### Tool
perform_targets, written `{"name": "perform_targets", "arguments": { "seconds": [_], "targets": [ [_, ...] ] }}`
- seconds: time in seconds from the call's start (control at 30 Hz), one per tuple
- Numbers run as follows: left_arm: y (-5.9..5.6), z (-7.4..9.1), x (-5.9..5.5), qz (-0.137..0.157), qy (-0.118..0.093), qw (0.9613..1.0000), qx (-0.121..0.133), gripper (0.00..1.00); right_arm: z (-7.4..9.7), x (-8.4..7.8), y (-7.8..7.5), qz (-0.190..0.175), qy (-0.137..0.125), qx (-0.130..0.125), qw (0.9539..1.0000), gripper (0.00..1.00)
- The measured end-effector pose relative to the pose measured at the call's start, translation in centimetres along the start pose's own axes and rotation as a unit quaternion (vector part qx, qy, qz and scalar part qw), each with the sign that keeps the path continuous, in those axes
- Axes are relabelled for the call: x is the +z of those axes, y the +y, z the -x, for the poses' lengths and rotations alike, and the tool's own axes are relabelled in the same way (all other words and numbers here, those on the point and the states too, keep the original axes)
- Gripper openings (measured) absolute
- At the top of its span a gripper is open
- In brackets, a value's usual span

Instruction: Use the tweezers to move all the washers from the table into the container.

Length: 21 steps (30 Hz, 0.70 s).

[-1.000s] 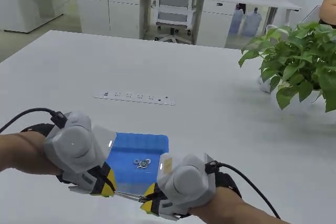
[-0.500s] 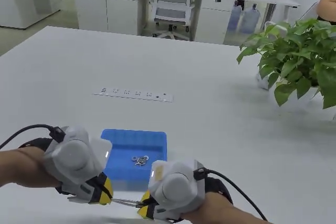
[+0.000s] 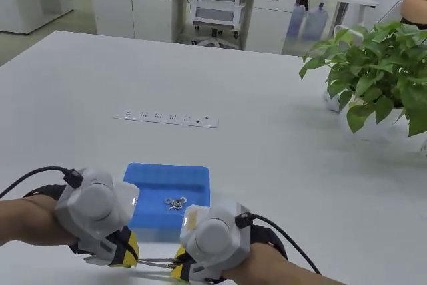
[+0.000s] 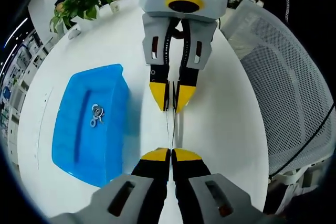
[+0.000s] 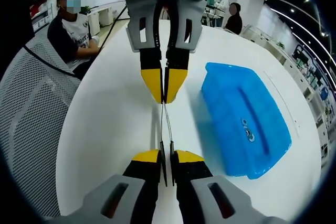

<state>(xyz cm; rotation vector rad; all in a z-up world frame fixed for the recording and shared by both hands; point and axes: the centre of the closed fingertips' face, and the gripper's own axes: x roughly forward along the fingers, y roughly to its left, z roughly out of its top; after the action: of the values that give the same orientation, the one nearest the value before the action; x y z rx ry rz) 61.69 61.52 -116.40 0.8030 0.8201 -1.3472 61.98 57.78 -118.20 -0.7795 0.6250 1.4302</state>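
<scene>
Between my two grippers, a thin pair of metal tweezers is held just above the white table, near its front edge. My left gripper is shut on one end. Facing it tip to tip, my right gripper is shut on the other end. Just beyond them stands the blue container. A few small metal washers lie clustered inside it.
A white power strip lies flat further back on the table. A potted green plant stands at the right. A white mesh chair sits close to the table's near edge. Desks and an office chair stand behind.
The right gripper has slid left, closer to the left gripper, with the tweezers still between them. The container has not moved; the head camera has tipped down a little.
</scene>
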Motion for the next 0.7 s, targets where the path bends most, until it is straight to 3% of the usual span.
{"name": "perform_targets", "arguments": {
  "seconds": [0.2,0.7],
  "targets": [
    [0.4,-0.3,0.0,0.013,-0.005,0.9999,0.0,0.05,0.1,-0.2,-0.4,-0.005,0.002,0.0,1.0,0.11],
    [-0.1,-1.0,-0.8,0.029,-0.003,0.9996,-0.005,0.05,0.3,-0.5,-0.2,0.0,0.007,0.003,1.0,0.12]
  ]
}}
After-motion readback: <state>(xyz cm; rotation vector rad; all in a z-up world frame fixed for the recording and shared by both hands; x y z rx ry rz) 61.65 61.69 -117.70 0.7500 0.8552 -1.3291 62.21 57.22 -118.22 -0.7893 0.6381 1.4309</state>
